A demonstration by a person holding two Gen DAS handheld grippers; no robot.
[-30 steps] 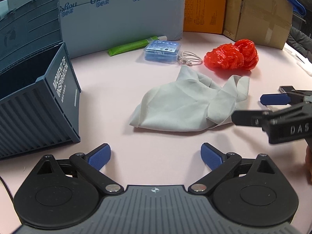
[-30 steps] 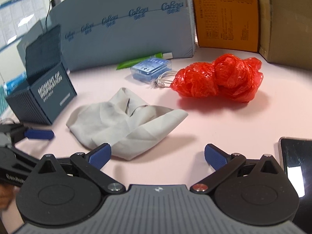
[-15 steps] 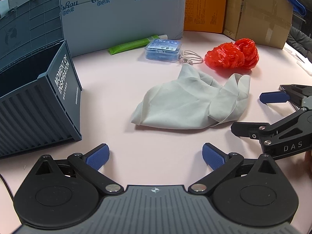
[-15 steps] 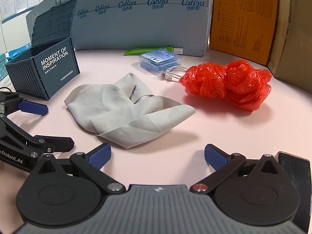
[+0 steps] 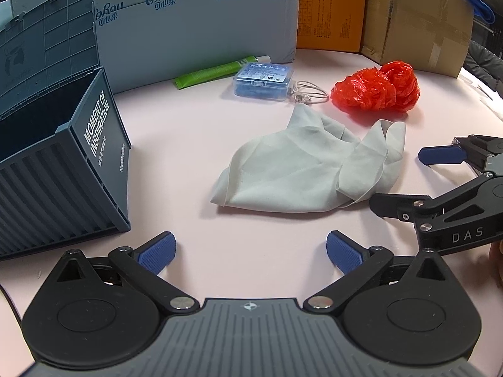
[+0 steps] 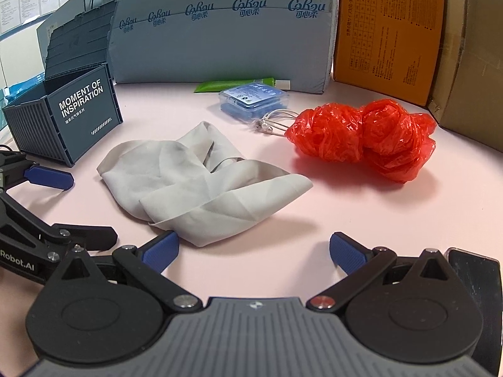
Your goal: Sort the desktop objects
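Note:
A crumpled grey cloth (image 5: 308,169) (image 6: 201,182) lies mid-table. Behind it are a red plastic bag (image 5: 377,89) (image 6: 361,138), a blue clear case (image 5: 264,78) (image 6: 254,99), white earphones (image 5: 309,94) (image 6: 273,121) and a green tube (image 5: 213,71) (image 6: 232,85). A dark blue open storage box (image 5: 59,163) (image 6: 69,116) stands at the left. My left gripper (image 5: 250,253) is open and empty, short of the cloth. My right gripper (image 6: 254,249) is open and empty, its left pad touching the cloth's near edge. The right gripper also shows in the left wrist view (image 5: 405,177), and the left gripper in the right wrist view (image 6: 81,207).
A grey-blue carton (image 5: 195,15) (image 6: 220,25), an orange box (image 5: 330,6) (image 6: 386,28) and a brown cardboard box (image 5: 418,22) (image 6: 471,56) line the back of the pink table (image 5: 176,119). A dark phone (image 6: 478,282) lies at the right, beside my right gripper.
My right gripper has swung left and forward to the cloth's near edge. My left gripper has shifted slightly. Both stay open. The objects have not moved.

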